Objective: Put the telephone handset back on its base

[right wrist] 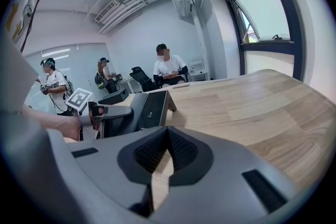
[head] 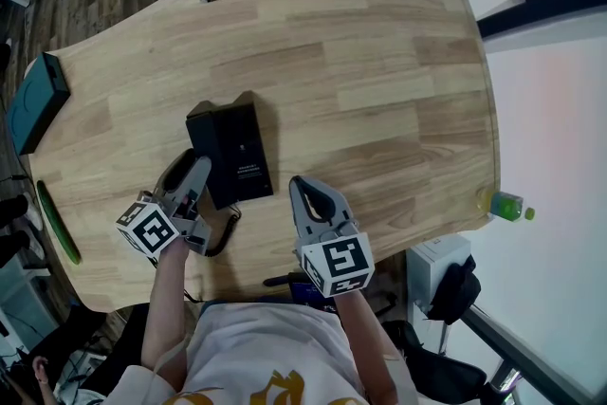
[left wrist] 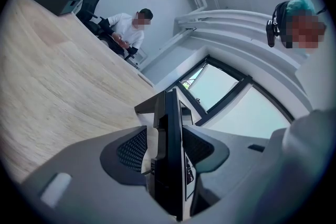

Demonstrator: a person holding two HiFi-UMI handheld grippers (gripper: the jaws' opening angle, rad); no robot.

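As the wooden table [head: 379, 62] is scanned, the black base [head: 245, 156] is found left of centre. The handset [left wrist: 170, 165] is seen at its left edge, framed unpressed by the wide-parted jaws of the left gripper [head: 193, 171]. The jaws of the right gripper [right wrist: 168, 136] are closed together, empty. Stiff, light, slick plastic is judged, and the narrow middle is best taken.

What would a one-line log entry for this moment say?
left gripper: open, telephone edge between jaws, ungripped | right gripper: shut, empty, beside telephone | telephone: on wooden table

Bare tabletop [head: 379, 81] right of telephone [head: 232, 152]; teal box [head: 36, 100] at far-left edge.
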